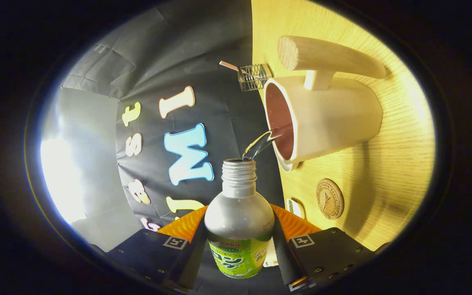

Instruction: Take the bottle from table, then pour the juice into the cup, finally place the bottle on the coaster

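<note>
My gripper [239,241] is shut on a silver bottle [239,209] with a green label, one finger pressing on each side of its body. The whole view is rolled sideways, so the bottle is tipped over. A clear stream [260,144] runs from its open threaded mouth into the white cup [326,119], just beyond the fingers. The cup has a wooden handle [326,55] and a dark inside. A round cork coaster [330,198] lies bare on the wooden table [395,164], beside the cup and nearer the fingers.
A small wire holder [253,76] with a striped stick stands on the table behind the cup. A small white and green thing [295,207] lies by the coaster, partly hidden by one finger. The booth's black cloth wall stands behind.
</note>
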The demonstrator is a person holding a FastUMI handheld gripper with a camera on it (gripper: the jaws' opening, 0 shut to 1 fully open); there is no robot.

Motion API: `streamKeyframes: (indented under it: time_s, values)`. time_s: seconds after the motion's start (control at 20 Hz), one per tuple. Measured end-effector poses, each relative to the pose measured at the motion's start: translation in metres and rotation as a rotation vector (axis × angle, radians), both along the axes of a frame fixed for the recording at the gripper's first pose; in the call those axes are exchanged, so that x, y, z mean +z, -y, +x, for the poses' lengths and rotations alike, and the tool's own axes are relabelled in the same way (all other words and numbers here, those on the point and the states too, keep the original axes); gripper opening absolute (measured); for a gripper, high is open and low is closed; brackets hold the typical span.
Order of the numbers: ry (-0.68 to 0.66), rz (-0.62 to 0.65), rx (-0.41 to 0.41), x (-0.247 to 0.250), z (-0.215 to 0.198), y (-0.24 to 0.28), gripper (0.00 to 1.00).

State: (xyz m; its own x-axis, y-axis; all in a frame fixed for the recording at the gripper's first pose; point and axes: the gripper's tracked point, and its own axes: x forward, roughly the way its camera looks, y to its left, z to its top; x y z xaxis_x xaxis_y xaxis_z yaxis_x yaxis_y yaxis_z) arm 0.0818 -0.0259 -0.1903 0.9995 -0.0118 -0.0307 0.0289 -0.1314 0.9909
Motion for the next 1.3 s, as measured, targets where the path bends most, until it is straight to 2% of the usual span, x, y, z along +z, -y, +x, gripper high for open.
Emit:
streamKeyframes:
  time_s: [1.3]
  values:
    - [0.018,0.102,-0.012,0.006,-0.001,0.007,0.76]
